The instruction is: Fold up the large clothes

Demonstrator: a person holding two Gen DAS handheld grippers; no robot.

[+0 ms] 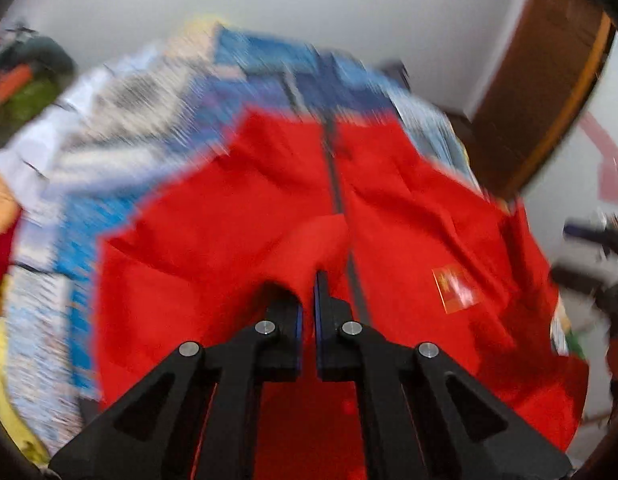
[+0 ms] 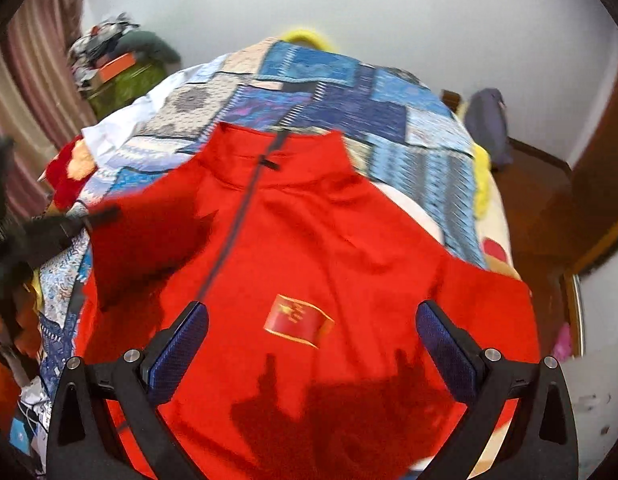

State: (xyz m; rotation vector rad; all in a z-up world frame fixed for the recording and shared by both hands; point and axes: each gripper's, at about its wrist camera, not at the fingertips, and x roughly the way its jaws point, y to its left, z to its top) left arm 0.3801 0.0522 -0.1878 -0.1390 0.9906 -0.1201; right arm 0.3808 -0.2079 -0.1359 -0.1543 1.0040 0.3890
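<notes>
We see a red zip-up jacket [image 2: 309, 240] spread front-up on a bed covered with a blue patchwork quilt [image 2: 349, 92], its collar toward the far wall and its dark zipper [image 2: 233, 232] running down the middle. A small flag patch [image 2: 299, 320] sits on the chest to the right of the zipper.

Our left gripper [image 1: 307, 292] has its jaws pressed together on a fold of the red fabric, which bunches up between the blue pads; this view is badly smeared, so we cannot tell which part of the jacket is pinched. In the right wrist view that gripper shows as a dark blurred shape at the jacket's left edge.

Our right gripper [image 2: 311, 328] hangs above the jacket's chest with its jaws spread wide and nothing between them; its shadow falls on the cloth just below the patch.

A pile of clothes [image 2: 109, 52] sits beyond the bed's far left corner, beside a striped curtain [image 2: 33, 100]
</notes>
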